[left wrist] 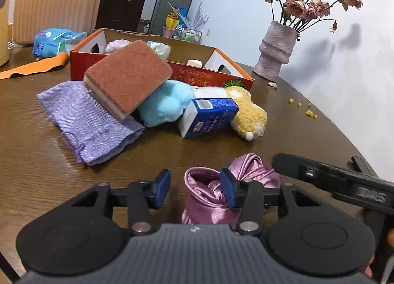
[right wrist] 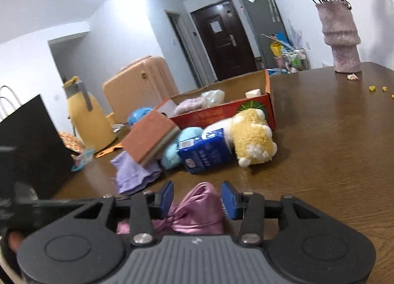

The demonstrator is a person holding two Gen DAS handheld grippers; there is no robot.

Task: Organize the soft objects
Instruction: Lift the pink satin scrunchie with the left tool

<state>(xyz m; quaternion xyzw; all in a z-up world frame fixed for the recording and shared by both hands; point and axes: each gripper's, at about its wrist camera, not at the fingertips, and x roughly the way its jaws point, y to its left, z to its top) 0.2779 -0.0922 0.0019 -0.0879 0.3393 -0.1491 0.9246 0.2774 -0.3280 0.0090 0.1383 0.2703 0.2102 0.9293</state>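
Note:
A pink satin pouch (left wrist: 204, 200) (right wrist: 197, 212) lies crumpled on the brown table near its front. My left gripper (left wrist: 195, 190) straddles it: the right pad touches the fabric, while a gap shows at the left pad. My right gripper (right wrist: 197, 200) also has the pouch between its blue pads, which do not visibly squeeze it. Further back is a pile: a brown sponge (left wrist: 128, 74) on a purple cloth (left wrist: 83, 116), a blue plush (left wrist: 165, 104), a blue tissue pack (left wrist: 209, 116) and a yellow plush (left wrist: 248, 111). Behind them stands a red cardboard box (left wrist: 211, 77) holding several soft items.
A pink vase (left wrist: 275, 52) with dried roses stands at the table's far right, with yellow crumbs (left wrist: 307, 110) near it. A peach suitcase (left wrist: 56, 6) and a blue packet (left wrist: 54, 41) are at the back left. A black bag (right wrist: 32, 146) and a yellow flask (right wrist: 88, 116) stand at the left.

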